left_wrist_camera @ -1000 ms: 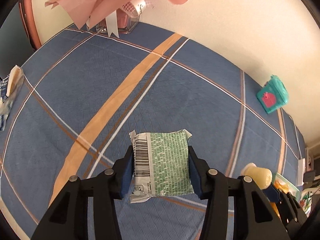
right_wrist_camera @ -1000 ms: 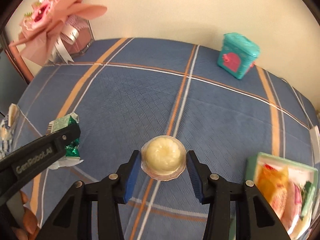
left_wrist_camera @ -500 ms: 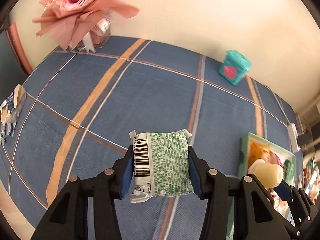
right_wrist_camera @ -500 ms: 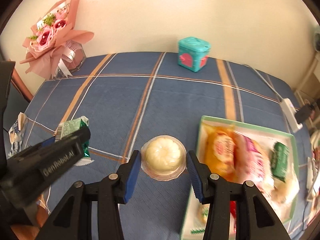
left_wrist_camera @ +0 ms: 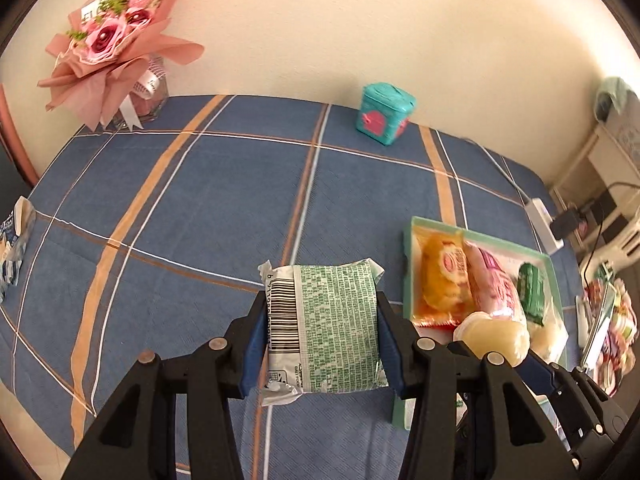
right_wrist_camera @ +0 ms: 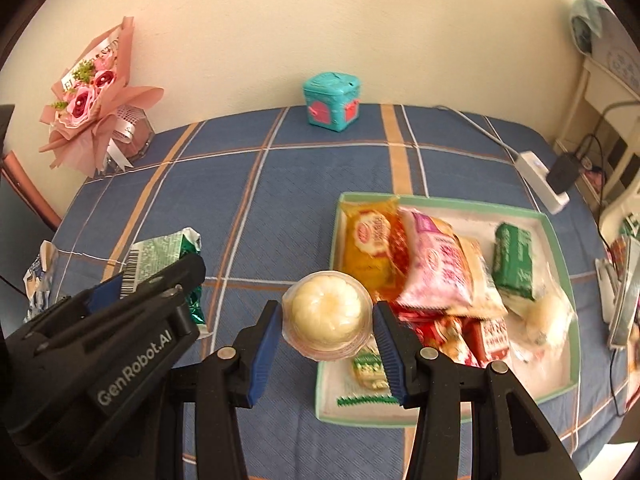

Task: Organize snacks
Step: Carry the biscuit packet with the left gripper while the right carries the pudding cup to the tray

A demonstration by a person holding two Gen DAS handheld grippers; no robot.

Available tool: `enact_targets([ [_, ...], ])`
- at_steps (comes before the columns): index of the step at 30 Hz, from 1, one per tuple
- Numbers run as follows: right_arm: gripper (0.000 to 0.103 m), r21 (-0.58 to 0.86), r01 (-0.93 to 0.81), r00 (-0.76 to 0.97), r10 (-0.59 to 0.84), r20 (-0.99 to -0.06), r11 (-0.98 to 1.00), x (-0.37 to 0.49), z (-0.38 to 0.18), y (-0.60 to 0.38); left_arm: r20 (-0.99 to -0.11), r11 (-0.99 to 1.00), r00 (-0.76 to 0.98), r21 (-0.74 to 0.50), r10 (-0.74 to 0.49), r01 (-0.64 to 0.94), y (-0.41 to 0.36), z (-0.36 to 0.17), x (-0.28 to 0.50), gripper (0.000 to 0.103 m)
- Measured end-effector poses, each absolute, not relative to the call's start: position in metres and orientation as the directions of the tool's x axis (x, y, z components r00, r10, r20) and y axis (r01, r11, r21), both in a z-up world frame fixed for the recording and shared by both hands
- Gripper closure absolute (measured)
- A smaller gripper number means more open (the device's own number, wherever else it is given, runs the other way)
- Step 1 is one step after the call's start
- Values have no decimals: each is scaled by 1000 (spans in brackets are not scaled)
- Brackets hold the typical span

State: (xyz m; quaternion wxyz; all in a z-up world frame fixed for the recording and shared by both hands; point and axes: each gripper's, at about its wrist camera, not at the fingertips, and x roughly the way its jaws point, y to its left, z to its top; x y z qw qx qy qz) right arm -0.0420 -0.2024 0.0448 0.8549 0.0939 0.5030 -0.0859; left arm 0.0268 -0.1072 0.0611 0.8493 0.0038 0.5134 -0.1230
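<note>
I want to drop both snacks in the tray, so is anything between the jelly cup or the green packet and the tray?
Nothing visible blocks either. The jelly cup in the right gripper already hangs by the tray's near left corner. Only bare tablecloth separates the green packet in the left gripper from it. The tray is crowded; its near-left corner looks freest.

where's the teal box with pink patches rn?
The teal box with pink patches sits at the table's far edge against the cream wall, beyond the green-rimmed snack tray, right of the pink bouquet.
</note>
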Motion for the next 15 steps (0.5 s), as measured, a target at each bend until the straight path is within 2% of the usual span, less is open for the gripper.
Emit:
enact_targets([
  [9,53,106,341,462,-68,-884,934,-61,39,-251,-872,951,436,-94,-221,293,-139,62,12,52],
  [15,53,78,470,422,-145,-895,879,-75,35,-302,-885,917,386,-102,-261,387,-171,55,0,52],
])
